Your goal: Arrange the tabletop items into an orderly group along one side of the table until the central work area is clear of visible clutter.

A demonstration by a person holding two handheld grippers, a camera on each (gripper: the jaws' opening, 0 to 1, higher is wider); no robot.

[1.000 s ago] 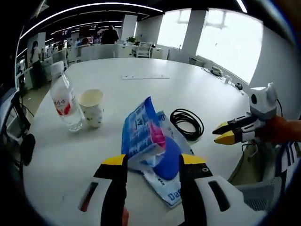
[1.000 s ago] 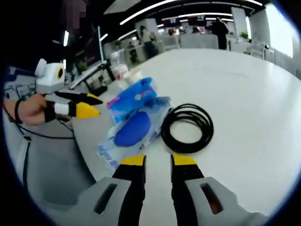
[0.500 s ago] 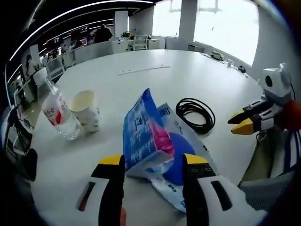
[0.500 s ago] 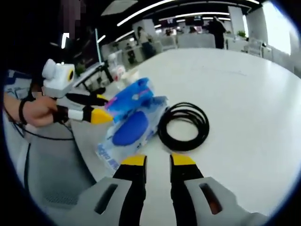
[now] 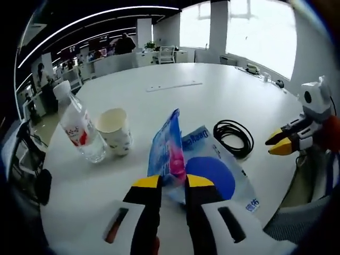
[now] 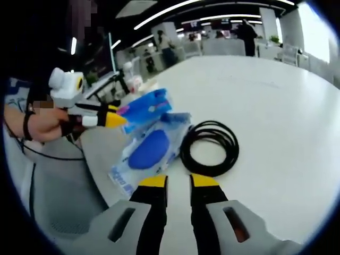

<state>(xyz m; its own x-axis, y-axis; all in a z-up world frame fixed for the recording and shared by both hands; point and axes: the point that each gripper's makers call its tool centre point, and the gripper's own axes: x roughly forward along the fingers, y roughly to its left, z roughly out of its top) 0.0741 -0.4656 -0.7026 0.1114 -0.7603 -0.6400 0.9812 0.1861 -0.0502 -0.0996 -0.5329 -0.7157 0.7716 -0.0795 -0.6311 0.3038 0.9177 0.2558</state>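
Blue tissue pack (image 5: 169,151) now pinched at its near edge by the left gripper (image 5: 171,183), whose jaws were spread half a second ago; pickup secured, ready to carry aside; right gripper (image 6: 178,181) nearly closed, empty, cable coil (image 6: 209,145) just ahead.
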